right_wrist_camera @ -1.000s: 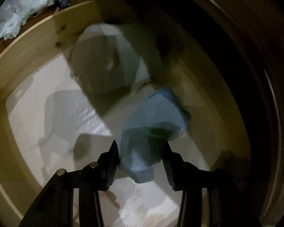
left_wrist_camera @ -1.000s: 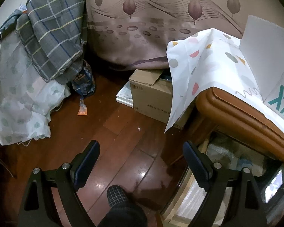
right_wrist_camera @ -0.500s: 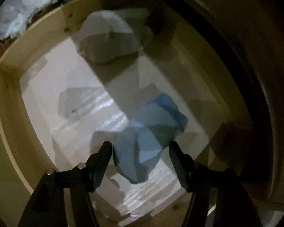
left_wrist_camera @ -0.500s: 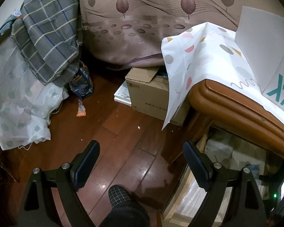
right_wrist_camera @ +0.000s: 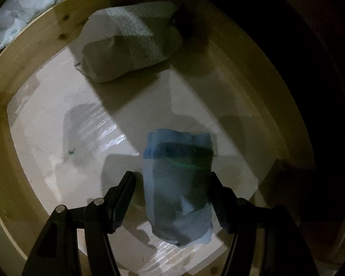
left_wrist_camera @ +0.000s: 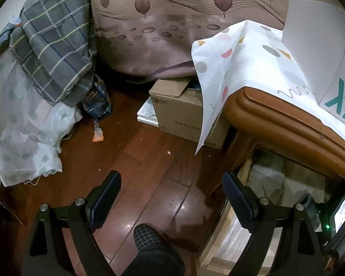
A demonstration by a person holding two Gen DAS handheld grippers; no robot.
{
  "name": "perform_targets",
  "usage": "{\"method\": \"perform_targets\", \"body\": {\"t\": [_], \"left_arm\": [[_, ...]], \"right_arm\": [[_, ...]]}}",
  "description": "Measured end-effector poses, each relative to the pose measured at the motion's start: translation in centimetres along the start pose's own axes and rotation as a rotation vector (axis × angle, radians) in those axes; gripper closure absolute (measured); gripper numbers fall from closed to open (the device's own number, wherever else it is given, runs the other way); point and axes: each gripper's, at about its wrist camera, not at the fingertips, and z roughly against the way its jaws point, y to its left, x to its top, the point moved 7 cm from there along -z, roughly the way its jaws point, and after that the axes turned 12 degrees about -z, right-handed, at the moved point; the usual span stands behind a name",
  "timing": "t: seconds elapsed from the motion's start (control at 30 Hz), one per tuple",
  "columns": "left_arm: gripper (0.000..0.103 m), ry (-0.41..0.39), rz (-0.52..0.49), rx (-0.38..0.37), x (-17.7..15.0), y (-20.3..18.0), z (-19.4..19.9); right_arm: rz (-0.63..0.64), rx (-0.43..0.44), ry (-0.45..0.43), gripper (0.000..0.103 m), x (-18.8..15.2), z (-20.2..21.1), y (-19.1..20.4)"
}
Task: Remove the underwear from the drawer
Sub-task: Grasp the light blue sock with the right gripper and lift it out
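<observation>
Your right gripper (right_wrist_camera: 172,197) straddles the blue underwear (right_wrist_camera: 178,184), jaws part open on either side, not visibly clamped; contact at the right pad unclear. Set up for a pinch, likely. The underwear is a folded light-blue bundle, soft, darker band across its top, lying on the drawer (right_wrist_camera: 20,96) floor toward the near edge. A white bundle (right_wrist_camera: 126,46) sits at the far corner. Your left gripper (left_wrist_camera: 171,197) hangs wide open and empty over the floor (left_wrist_camera: 149,161), probably parked clear.
</observation>
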Motion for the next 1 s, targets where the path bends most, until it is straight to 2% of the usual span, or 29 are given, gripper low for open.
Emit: {"method": "perform_targets", "body": {"t": [0.17, 0.23, 0.5, 0.83, 0.87, 0.97, 1.0], "left_arm": [[0.015, 0.001, -0.012, -0.001, 0.1, -0.3, -0.1], [0.016, 0.003, -0.012, -0.002, 0.1, -0.4, -0.2], [0.015, 0.005, -0.025, -0.013, -0.1, -0.9, -0.4], [0.015, 0.015, -0.034, -0.026, -0.1, -1.4, -0.7], [0.015, 0.015, -0.036, -0.027, -0.2, -1.5, -0.7], [0.015, 0.018, -0.04, -0.034, -0.2, -1.7, -0.7], [0.015, 0.021, -0.039, -0.036, -0.3, -1.7, -0.8]], "right_arm": [[0.003, 0.014, -0.008, 0.038, -0.5, 0.1, -0.3], [0.0, 0.023, -0.011, 0.038, 0.6, -0.8, -1.1], [-0.003, 0.039, -0.023, 0.038, 0.5, -0.4, -2.0], [-0.02, 0.061, -0.034, 0.039, 0.0, -3.1, -2.5], [-0.021, 0.064, -0.037, 0.04, -0.1, -3.2, -2.4], [-0.047, 0.116, -0.026, 0.056, -0.2, -2.7, -2.5], [-0.047, 0.129, -0.022, 0.056, -0.2, -2.7, -2.5]]}}
